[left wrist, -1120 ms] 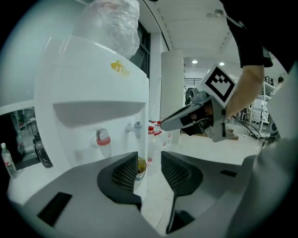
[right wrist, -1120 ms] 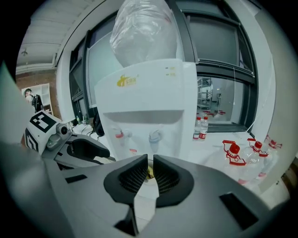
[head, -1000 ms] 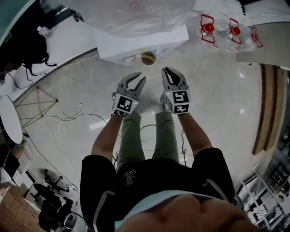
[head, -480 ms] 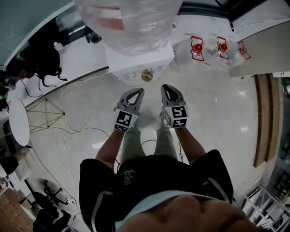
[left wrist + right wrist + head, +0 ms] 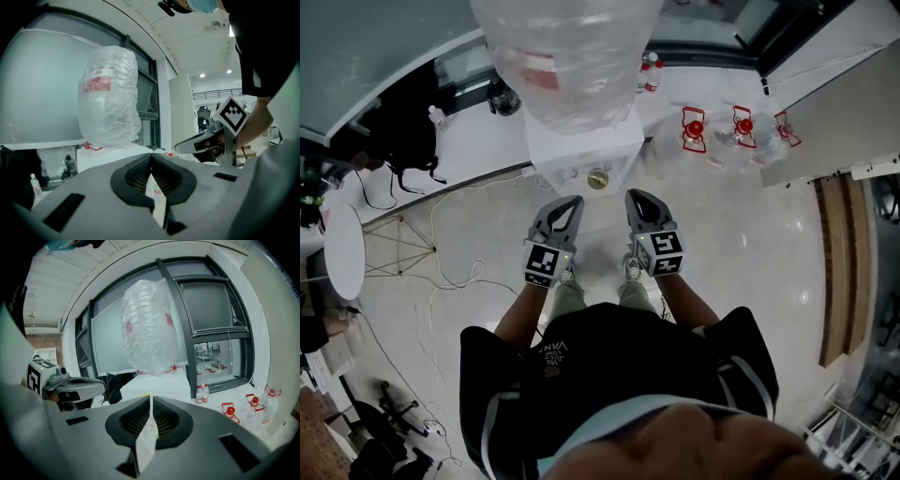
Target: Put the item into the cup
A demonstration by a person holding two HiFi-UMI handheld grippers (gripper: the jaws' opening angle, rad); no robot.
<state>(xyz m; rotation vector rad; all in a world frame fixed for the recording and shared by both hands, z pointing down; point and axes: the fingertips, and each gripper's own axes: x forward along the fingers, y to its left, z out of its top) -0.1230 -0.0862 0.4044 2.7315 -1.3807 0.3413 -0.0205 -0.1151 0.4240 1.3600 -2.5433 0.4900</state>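
In the head view a small round yellowish cup stands at the front edge of a white table. Both grippers are held side by side over the floor, just short of that edge. My left gripper is shut, its fingertips meeting with nothing between them; the left gripper view shows the same closed tips. My right gripper is also shut and empty, as seen in its own view. Each gripper view shows the other gripper off to the side. I cannot make out which thing is the item.
A big clear plastic bag rests on the white table behind the cup. Red-capped water bottles lie on the floor at the right. Cables trail across the floor at the left, beside a black bag and a round white table.
The left gripper's jaws have closed from partly open. Both grippers sit lower in the head view, and the plastic bag and table now fill more of its top.
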